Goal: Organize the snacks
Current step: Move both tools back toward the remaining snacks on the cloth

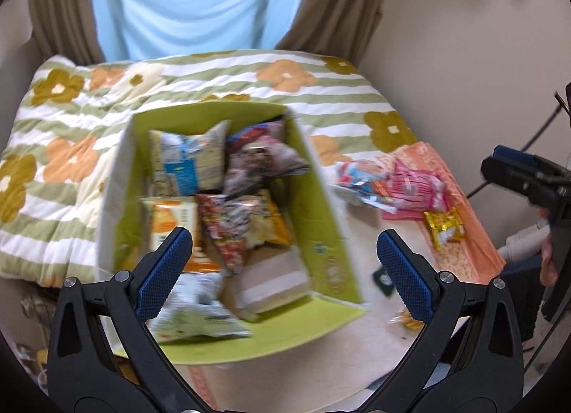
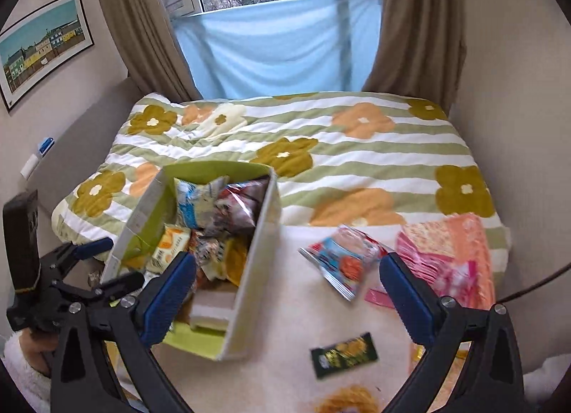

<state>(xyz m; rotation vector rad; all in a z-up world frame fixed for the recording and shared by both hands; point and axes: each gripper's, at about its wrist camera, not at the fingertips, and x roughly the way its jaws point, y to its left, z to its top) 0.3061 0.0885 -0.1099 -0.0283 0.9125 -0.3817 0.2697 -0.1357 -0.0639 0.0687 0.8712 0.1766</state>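
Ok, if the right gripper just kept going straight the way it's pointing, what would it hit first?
Most likely the red and blue snack packet lying on the bed right of the green cardboard box. The open right gripper points between them, so it might meet the pale bedsheet first; depth is unclear.

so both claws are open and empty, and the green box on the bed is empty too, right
Not quite. The green box is not empty: it holds many snack packets, as the left wrist view shows. The rest stands: the left claw and the right claw are both open and empty, and the box sits on the bed.
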